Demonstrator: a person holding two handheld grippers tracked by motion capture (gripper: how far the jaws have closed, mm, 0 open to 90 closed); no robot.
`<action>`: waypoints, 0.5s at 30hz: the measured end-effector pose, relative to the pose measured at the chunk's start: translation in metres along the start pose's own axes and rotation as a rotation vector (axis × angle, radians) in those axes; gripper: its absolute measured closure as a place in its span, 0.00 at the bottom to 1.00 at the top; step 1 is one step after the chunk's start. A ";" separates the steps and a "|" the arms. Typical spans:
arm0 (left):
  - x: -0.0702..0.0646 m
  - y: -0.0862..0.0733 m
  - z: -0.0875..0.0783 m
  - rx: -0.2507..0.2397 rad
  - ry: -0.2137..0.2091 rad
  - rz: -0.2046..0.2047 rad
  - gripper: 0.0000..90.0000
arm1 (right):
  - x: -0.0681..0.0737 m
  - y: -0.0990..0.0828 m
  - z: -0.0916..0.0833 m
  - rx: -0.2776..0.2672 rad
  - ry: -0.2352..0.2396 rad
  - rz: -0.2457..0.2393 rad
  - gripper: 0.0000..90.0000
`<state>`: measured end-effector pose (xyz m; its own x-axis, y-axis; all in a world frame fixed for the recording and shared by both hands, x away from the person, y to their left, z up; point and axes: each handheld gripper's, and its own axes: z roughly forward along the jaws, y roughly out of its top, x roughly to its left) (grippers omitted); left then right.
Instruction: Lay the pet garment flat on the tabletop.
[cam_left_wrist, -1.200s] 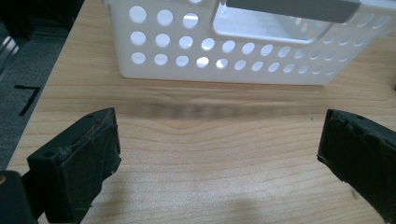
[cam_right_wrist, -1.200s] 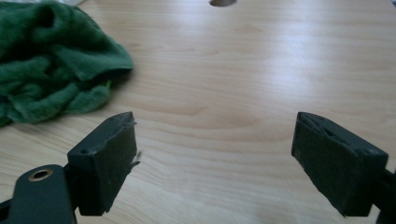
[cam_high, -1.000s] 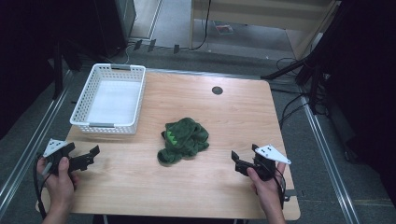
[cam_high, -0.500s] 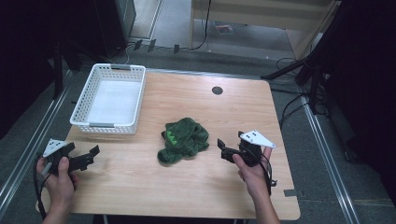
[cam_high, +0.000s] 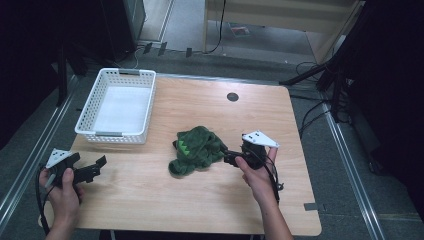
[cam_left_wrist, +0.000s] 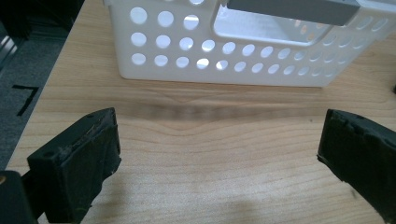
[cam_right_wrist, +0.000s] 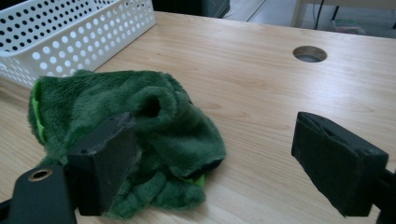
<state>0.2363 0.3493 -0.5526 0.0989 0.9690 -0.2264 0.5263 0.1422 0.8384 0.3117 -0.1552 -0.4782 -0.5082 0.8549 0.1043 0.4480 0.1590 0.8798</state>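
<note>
Claw work here: the right claw (cam_high: 231, 159) sits wide open with nothing in it, right at the edge of the crumpled green fleece garment (cam_high: 197, 149) lying mid-table (cam_high: 210, 210), while the left claw (cam_high: 95, 169), also open and empty, waits near the white basket (cam_high: 120, 135). I'd push in low and pinch a thick fold, not loose fuzz.

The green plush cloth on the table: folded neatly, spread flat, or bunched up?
Bunched up. The green plush cloth lies in a rumpled heap on the table, with loose folds and an edge curled over in the right gripper view.
</note>
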 end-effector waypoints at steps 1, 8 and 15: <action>0.000 0.000 0.000 -0.001 0.001 0.000 0.00 | 0.002 0.000 0.002 0.001 0.004 -0.001 0.16; 0.000 0.000 0.000 -0.002 0.001 -0.002 0.00 | 0.019 0.005 0.018 0.012 0.041 -0.023 0.16; -0.008 0.000 -0.001 -0.008 0.056 0.069 0.00 | 0.034 0.005 0.032 0.014 0.069 -0.032 0.15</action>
<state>0.2345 0.3422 -0.5505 0.0872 0.9863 -0.1397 0.5130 0.0758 0.8550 0.3201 -0.1092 -0.4853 -0.5719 0.8131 0.1088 0.4406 0.1926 0.8768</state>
